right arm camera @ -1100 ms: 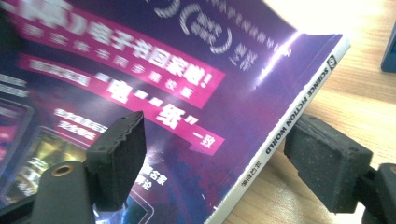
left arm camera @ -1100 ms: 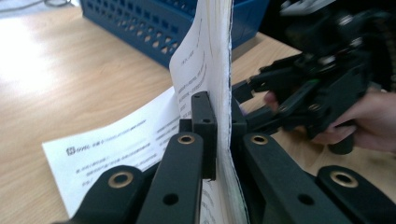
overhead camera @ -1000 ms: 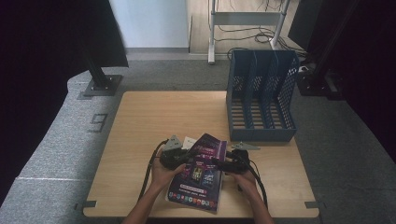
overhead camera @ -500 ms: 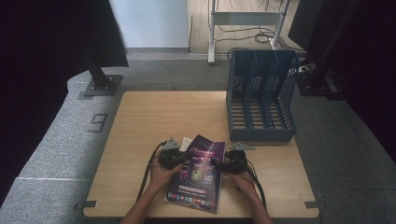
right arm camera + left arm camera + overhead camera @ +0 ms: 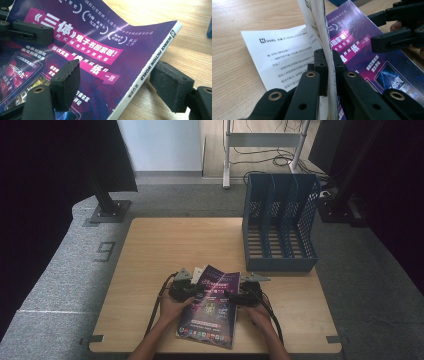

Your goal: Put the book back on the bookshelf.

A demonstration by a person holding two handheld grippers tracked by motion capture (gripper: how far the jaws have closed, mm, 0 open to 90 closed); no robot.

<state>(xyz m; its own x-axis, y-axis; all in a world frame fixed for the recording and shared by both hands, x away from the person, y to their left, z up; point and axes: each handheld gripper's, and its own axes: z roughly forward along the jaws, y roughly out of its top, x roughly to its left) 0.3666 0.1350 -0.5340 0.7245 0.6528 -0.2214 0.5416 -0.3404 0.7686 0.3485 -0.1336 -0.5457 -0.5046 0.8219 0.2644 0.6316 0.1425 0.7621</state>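
**Both tools on the magazine at the near edge of the table**

We see a purple magazine (image 5: pixel 212 307) lying near the front edge of the wooden table (image 5: pixel 165 245), between our two hands. Our left gripper (image 5: pixel 192 290) is clamped tight on the magazine's page edge, which stands pinched upright between its jaws in the left gripper view. A white printed sheet (image 5: pixel 284 57) lies flat on the wood just beside it. Our right gripper (image 5: pixel 235 296) has its jaws wide apart, straddling the spine edge, one pad (image 5: pixel 66 82) over the cover and the other on the table side. A blue file rack (image 5: pixel 280 227) stands well apart at the far right.
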